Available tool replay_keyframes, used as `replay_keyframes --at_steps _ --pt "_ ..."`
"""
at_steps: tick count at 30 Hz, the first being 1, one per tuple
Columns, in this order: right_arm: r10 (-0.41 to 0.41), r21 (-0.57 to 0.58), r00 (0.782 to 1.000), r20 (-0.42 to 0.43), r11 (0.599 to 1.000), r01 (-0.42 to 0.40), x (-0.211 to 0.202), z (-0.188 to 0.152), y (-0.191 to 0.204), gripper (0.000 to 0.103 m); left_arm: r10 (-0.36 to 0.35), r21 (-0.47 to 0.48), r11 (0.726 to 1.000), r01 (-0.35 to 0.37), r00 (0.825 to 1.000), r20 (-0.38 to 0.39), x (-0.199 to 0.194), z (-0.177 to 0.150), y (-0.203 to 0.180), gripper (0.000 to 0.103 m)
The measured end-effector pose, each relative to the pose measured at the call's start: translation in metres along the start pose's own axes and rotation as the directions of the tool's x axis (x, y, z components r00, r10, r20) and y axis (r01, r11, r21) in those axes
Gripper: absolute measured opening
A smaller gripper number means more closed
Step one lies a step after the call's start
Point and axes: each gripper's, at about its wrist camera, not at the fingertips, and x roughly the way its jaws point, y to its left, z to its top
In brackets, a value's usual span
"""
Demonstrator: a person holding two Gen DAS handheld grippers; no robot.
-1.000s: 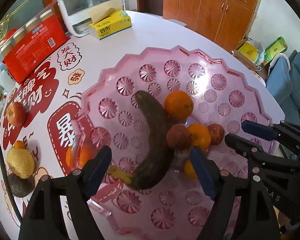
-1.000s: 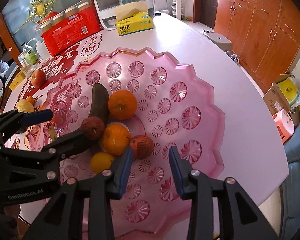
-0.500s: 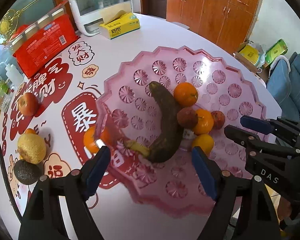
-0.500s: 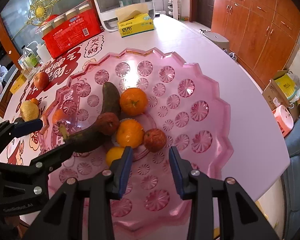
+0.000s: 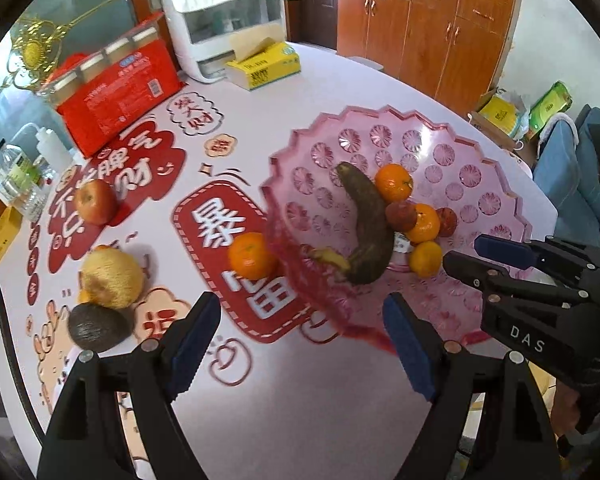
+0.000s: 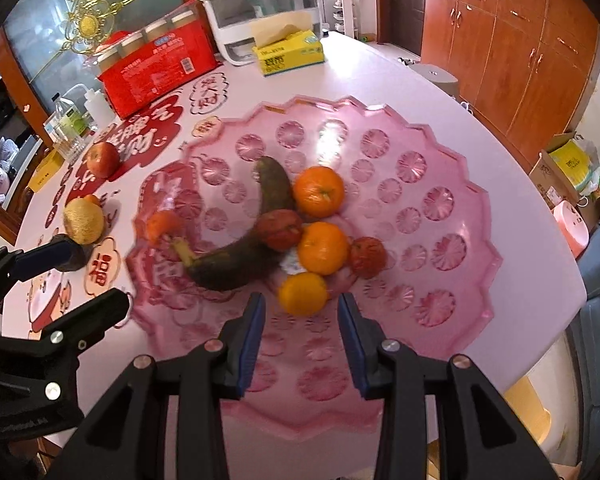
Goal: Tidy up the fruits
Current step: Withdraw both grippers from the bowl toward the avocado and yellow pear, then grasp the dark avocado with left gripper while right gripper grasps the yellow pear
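Observation:
A pink scalloped plate [image 5: 496, 200] [image 6: 452, 208] holds a dark overripe banana [image 5: 370, 224] [image 6: 240, 258], several oranges [image 6: 318, 192] and two reddish fruits [image 6: 280, 230]. Loose on the table to its left lie an orange [image 5: 252, 258], a red apple [image 5: 96, 202] [image 6: 102, 159], a yellow fruit [image 5: 110, 278] [image 6: 83, 222] and a dark avocado [image 5: 94, 328]. My left gripper [image 5: 302, 344] [image 6: 92, 280] hangs open over the table by the plate's near-left rim, nothing between its pads. My right gripper [image 6: 302, 340] [image 5: 466, 252] hovers above the plate's near side, its jaws narrowly apart and empty.
At the back stand a red carton [image 5: 120, 88], a yellow tissue box [image 5: 266, 66] and a white appliance [image 5: 224, 28]. Bottles [image 5: 20, 176] crowd the left edge. The table's right edge drops off beside the plate; wooden cabinets [image 6: 512, 52] lie beyond.
Both grippers have drawn back and up from the plate. The left one shifted left, so the loose orange, yellow fruit and avocado now show fully. The fruit has not moved.

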Motion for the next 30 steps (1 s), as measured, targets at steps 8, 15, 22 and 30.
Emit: replay_keyframes --at_steps 8,15,22,30 --pt "0.028 -0.044 0.998 0.051 0.999 -0.026 -0.018 0.006 0.049 0.038 0.038 -0.026 0.999 -0.036 0.998 0.058 -0.040 -0.013 0.042 0.085" --pt "0.069 -0.110 0.995 0.079 0.992 -0.060 -0.027 0.013 0.103 0.038 0.104 -0.090 0.991 -0.097 0.991 0.081 -0.067 -0.028 0.096 0.088" --pt "0.105 -0.196 0.992 0.063 0.976 -0.091 -0.018 0.018 0.159 0.047 0.161 -0.228 0.962 -0.153 0.987 0.018 -0.064 -0.051 0.165 0.088" --pt "0.179 -0.291 0.984 0.021 0.942 -0.165 0.005 0.030 0.219 0.060 0.142 -0.367 0.913 -0.178 0.982 -0.122 -0.034 -0.087 0.234 0.088"
